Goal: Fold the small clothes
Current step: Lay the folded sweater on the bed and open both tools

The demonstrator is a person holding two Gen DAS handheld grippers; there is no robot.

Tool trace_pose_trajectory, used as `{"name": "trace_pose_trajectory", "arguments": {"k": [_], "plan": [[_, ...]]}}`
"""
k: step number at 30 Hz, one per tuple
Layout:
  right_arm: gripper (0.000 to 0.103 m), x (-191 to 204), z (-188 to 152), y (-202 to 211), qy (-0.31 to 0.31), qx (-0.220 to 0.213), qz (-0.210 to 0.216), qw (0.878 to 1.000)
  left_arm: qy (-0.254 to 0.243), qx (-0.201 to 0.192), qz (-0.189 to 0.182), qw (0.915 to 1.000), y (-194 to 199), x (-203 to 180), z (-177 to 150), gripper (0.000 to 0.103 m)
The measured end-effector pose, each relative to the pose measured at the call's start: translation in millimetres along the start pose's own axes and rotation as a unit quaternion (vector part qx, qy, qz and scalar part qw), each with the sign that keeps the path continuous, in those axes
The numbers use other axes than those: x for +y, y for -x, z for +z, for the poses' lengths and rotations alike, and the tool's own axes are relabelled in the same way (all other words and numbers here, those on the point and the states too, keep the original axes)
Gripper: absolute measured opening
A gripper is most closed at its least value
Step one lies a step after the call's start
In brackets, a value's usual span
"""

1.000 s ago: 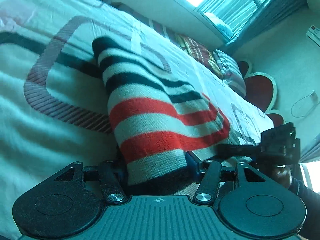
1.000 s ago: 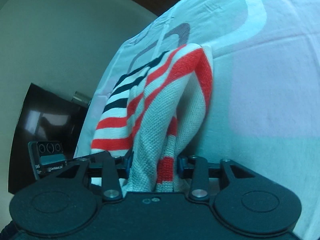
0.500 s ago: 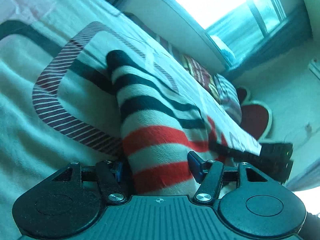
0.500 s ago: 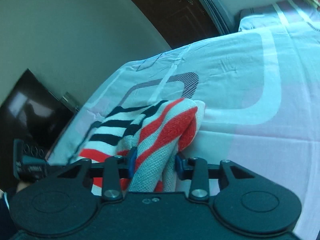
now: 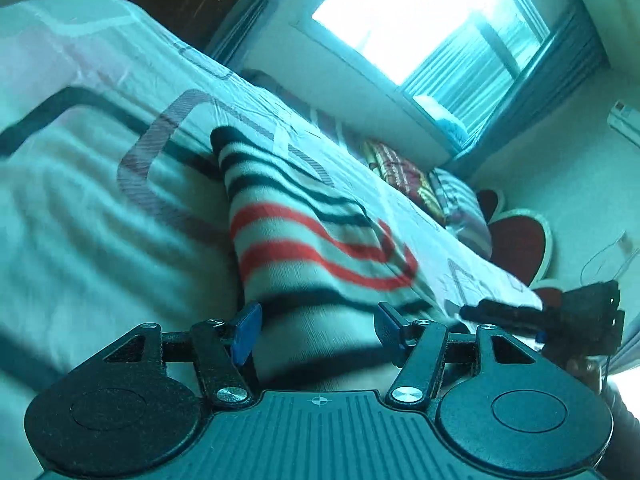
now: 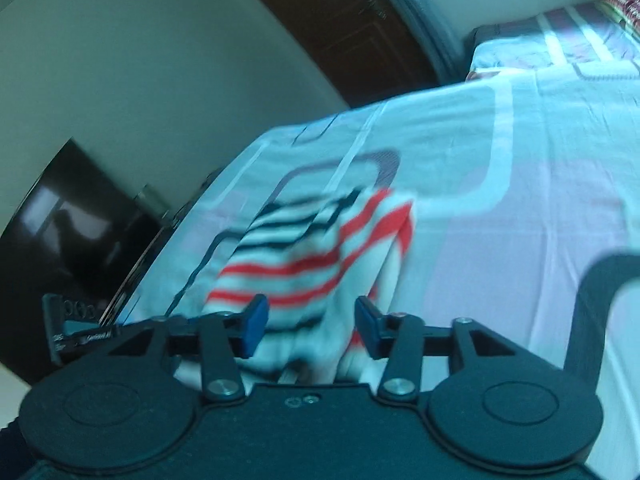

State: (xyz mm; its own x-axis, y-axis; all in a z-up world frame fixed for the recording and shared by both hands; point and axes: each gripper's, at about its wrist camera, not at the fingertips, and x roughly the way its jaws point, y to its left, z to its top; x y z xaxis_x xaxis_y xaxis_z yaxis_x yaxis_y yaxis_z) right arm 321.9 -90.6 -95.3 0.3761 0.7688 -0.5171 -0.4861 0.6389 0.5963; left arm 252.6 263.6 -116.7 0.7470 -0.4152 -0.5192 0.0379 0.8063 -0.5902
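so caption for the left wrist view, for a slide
Left tool holding the near end of a striped knit garment on a patterned bedsheet, window beyond.

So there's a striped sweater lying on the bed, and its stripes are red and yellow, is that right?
Not quite. The sweater does lie on the bed, but its stripes are red and black on white, not red and yellow. The left wrist view shows black stripes at the far end and red ones nearer the camera.

Left gripper point(image 5: 316, 332), right gripper point(image 6: 308, 324): black bodies, blue pads point(image 5: 245, 332), silver screws point(image 6: 219, 387), round discs moulded below.
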Motion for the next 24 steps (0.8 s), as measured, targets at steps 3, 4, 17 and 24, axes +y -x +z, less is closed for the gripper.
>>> {"name": "trace_pose_trajectory", "arguments": {"k": [3,4,17,24], "plan": [[0.018,9.5,-10.5,-9.2,0.008,0.03,-0.007,0.999,0.004,-0.001,0.013,0.9999,3.6,-1.5,-16.5,0.061],[0.015,11.7,-11.2,-16.2,0.01,0.035,-0.018,0.999,0.01,0.003,0.02,0.9997,4.7,1.4,-19.2,0.061],[0.007,-9.4,-44.3,-17.0,-0.037,0.025,-0.069,0.997,-0.008,0.015,0.073,0.9972,7.0,0.5,-38.8,0.062],[0.015,17.3,-1.5,-17.8,0.046,-0.059,-0.111,0.991,-0.113,-0.026,0.101,0.9881,-2.9,-38.3,5.0,0.062]]}}
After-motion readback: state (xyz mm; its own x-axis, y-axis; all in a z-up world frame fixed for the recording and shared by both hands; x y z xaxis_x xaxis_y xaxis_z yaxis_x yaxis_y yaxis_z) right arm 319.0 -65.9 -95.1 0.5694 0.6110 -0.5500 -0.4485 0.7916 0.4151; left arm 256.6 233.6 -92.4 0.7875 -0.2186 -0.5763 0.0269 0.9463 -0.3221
